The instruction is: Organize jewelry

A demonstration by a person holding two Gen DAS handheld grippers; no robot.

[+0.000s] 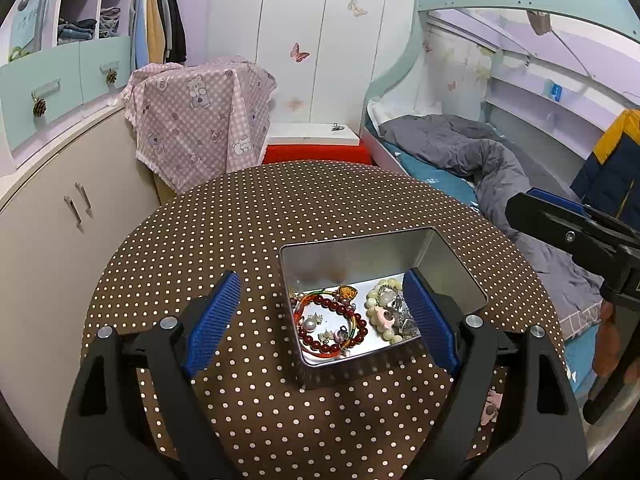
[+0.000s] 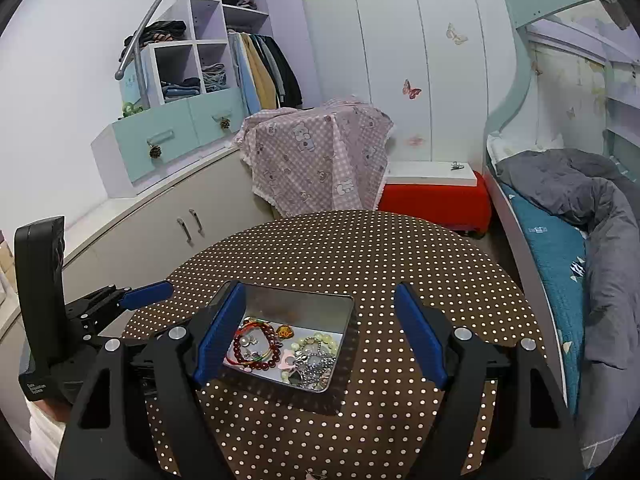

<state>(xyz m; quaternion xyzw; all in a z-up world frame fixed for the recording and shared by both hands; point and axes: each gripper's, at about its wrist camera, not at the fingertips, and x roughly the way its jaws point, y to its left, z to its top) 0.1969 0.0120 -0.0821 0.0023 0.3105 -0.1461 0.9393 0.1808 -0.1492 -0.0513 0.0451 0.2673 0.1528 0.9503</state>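
Two claws hover over a round tabletop [image 1: 248, 216] covered in brown cloth with pale dots, and both stand wide apart with nothing between their blue pads. The landmark is an open metal tin [image 1: 452, 280] resting on that cloth. Inside the tin lies the jewelry: a dark red bead bracelet [image 1: 340, 326] toward its left side, a pale green bead bracelet [image 1: 376, 300] toward its right, with a pink charm [image 1: 385, 316], a pearl [image 1: 309, 325] and small silver pieces among them. The left claw [image 1: 320, 320] sits at the tin's near-left corner, one finger outside the left wall, the other over the right part of the tin. The right claw [image 2: 320, 336] straddles the tin from the near side. Beyond the tin, past the tabletop, stand a bunk bed [image 1: 448, 152] and a chest draped in pink checked cloth [image 1: 196, 120].
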